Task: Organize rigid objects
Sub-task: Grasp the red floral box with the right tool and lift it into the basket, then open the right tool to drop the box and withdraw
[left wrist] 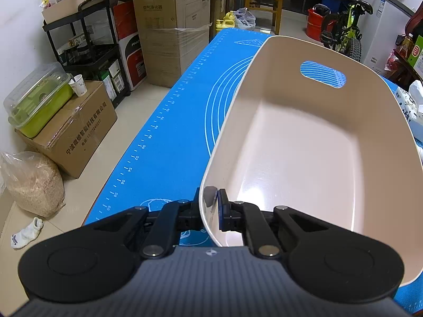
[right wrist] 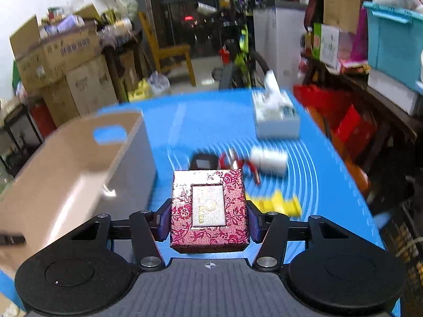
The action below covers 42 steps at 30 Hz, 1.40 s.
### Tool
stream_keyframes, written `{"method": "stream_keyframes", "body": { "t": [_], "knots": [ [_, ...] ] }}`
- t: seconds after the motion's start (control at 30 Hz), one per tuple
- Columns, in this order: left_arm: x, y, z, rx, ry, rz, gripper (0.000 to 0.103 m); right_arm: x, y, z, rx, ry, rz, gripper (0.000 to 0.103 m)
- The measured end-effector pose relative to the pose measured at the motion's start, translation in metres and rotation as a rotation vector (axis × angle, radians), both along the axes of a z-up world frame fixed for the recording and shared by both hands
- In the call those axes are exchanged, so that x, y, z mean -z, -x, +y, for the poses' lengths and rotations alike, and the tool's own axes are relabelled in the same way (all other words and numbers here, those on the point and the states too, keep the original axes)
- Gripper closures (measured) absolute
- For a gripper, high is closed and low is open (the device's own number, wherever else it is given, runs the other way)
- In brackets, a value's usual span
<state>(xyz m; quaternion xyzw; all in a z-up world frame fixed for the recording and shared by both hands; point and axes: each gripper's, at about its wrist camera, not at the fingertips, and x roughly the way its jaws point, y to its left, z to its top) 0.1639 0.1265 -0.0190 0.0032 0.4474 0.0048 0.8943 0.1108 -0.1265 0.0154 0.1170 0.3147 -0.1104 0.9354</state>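
Brocade box (right wrist: 210, 210), red with a floral pattern and a pale label panel on its lid, sits clenched between the two blue pads of the right claw (right wrist: 208, 224), one pad pressed on each side wall. It is held above the blue mat (right wrist: 211, 121) that covers the tabletop, with its lid facing up toward the camera.

Beyond the box, on the mat, lie several blurred things: a small dark item (right wrist: 202, 161), a red-handled item (right wrist: 238, 165), a white cylinder (right wrist: 268, 159) on its side, and a yellow piece (right wrist: 277, 203) just to the right of the box. Farther back stands a tissue box (right wrist: 276, 116) with a white tissue sticking up.

To the left of the brocade box sits the beige plastic bin (right wrist: 66, 163), its far wall pierced by an oval handle slot.

In the left wrist view the left claw (left wrist: 211, 206) is clenched on the near rim of the same bin (left wrist: 290, 158): one finger lies outside the wall, the blue pad of the other inside it. The bin rests on the mat (left wrist: 171, 132), and nothing shows on the part of its floor that is in view. Cardboard cartons (left wrist: 169, 26), a black shelf cart (left wrist: 87, 47) and a bicycle (left wrist: 343, 29) stand on the floor around the tabletop.
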Motion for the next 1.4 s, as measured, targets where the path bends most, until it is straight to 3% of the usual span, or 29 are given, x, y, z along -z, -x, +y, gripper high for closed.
{"method": "stream_keyframes", "body": {
  "t": [0.17, 0.33, 0.6, 0.77, 0.9, 1.03, 1.2, 1.4],
  "knots": [
    [0.000, 0.000, 0.000, -0.001, 0.002, 0.000, 0.091, -0.033, -0.027, 0.016, -0.085, 0.020, -0.073, 0.044],
    [0.000, 0.000, -0.002, 0.001, -0.003, -0.002, 0.091, -0.039, -0.053, 0.047, -0.179, 0.024, -0.077, 0.044],
    [0.000, -0.002, 0.000, -0.002, -0.001, 0.005, 0.091, -0.021, -0.083, 0.095, -0.349, 0.030, 0.024, 0.044],
    [0.001, -0.002, 0.001, -0.005, 0.008, 0.006, 0.091, -0.005, -0.091, 0.125, -0.431, 0.107, 0.112, 0.044],
    [0.001, -0.002, 0.001, -0.004, 0.008, 0.005, 0.091, 0.009, -0.089, 0.133, -0.453, 0.123, 0.181, 0.044],
    [0.001, -0.002, 0.001, -0.005, 0.005, 0.005, 0.091, 0.012, -0.084, 0.143, -0.472, 0.196, 0.186, 0.043],
    [0.001, -0.001, 0.001, -0.005, 0.004, 0.005, 0.091, -0.002, -0.081, 0.122, -0.429, 0.083, 0.148, 0.030],
    [0.001, -0.001, 0.001, -0.005, 0.004, 0.005, 0.091, -0.032, -0.070, 0.084, -0.376, 0.026, 0.060, 0.027]
  ]
}}
